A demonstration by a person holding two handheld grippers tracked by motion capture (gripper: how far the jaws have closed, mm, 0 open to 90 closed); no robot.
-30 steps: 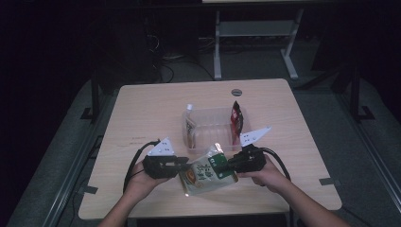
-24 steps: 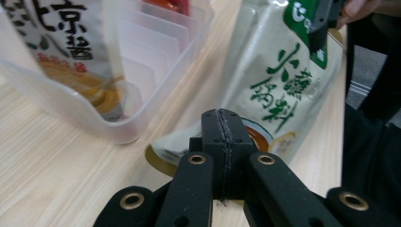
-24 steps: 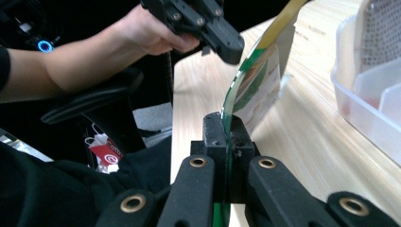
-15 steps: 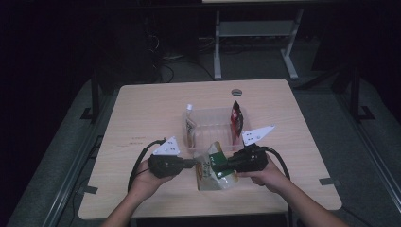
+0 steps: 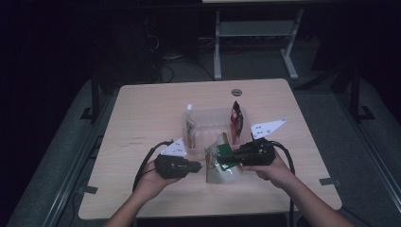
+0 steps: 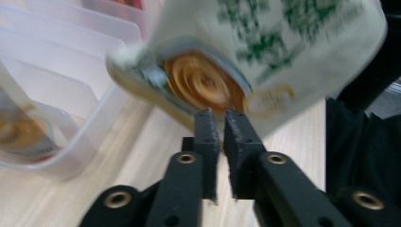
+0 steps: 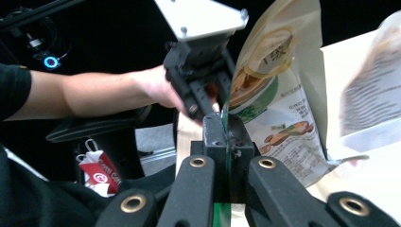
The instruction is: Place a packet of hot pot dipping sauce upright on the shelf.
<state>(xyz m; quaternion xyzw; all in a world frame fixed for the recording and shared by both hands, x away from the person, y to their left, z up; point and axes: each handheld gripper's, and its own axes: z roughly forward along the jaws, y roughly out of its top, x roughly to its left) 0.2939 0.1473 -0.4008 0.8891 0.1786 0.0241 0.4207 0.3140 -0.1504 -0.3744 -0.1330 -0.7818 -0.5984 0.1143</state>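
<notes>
Right hand-held gripper (image 5: 236, 156): jaws clamped on the side edge of the pouch (image 5: 220, 163), holding it up off the worktop (image 5: 142, 109), just at 6 o'clock of the bin (image 5: 213, 116).

Left hand-held gripper (image 5: 198, 166): at 9 o'clock of the pouch, jaws nearly together with a thin slit left, nothing between them. They have just been opening a little. In the left gripper view the tips sit right under the pouch's bottom face, touching or not I can't tell.

Handling, my read: pouch is light, soft foil film, slick and crinkly. It sags and swings from a single pinch. Best grip is the flat sealed edge or top seam, not the puffed belly. Contents look like nuts or snacks, so don't crush.

Bin holds a spouted pouch (image 5: 190, 127) at its 9 o'clock wall and a red packet (image 5: 236, 118) at 3 o'clock, both upright in dividers.

Hard to make out: pouch print is motion-blurred in the left gripper view; free slots in the bin are partly hidden behind the pouch.
</notes>
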